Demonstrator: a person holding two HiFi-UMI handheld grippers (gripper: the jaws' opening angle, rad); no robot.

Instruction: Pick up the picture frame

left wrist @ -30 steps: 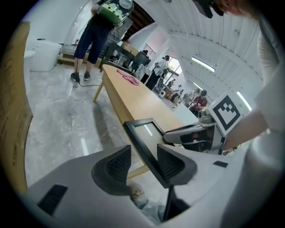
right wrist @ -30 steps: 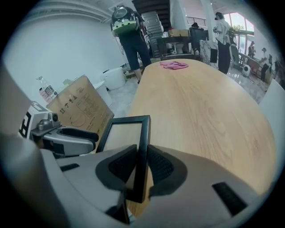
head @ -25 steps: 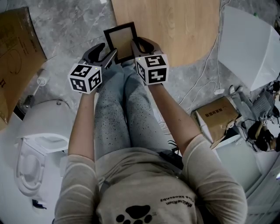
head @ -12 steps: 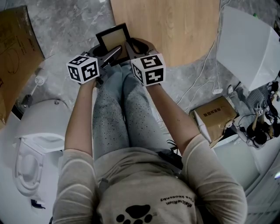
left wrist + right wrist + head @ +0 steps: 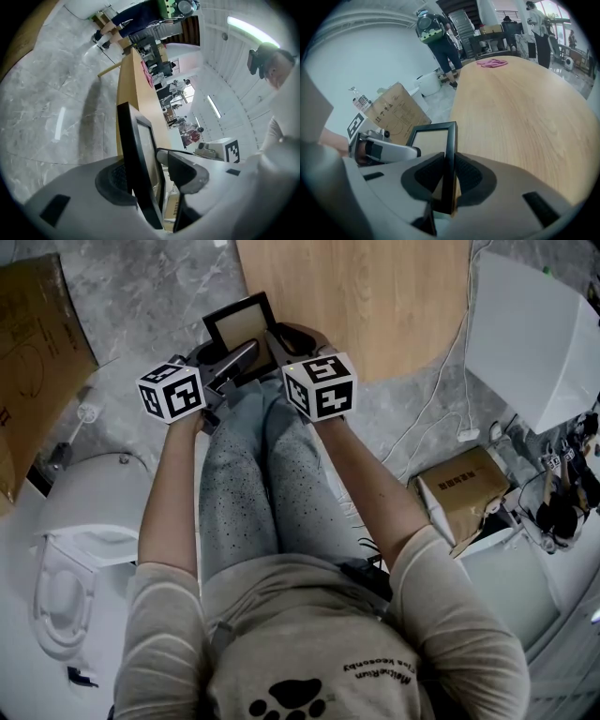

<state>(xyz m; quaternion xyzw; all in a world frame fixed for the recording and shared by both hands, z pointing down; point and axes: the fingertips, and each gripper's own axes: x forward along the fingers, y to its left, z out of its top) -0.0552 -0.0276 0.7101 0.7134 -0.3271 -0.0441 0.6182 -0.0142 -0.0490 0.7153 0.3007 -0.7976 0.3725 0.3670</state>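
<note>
item: legs [image 5: 246, 484] of the seated person, nearest; both grippers are held just beyond the knees.

item: left gripper [image 5: 223, 360], at the frame's left side. its jaws stand wide and have just been closing a little, with the frame's edge between them. in the left gripper view the frame runs edge-on along the jaws, close against one pad and with a clear gap to the other. not yet a grip.

item: right gripper [image 5: 446, 176], at the frame's right side. both pads are pressed onto the frame's right rail, one on each face, so it is clamped and carries the piece.

item: frame [image 5: 239, 326], black with a pale panel. it is off the floor, between the two grippers and just ahead of them, with its face tilted up toward the head view and its long axis running away from the person.

item: table [image 5: 375, 296], round wooden top, beyond the frame; the frame's far corner sits near its edge.

note: the frame already lies inside the left jaws, in line with them. judged, the coming move needs only a squeeze there, no reach.
</note>
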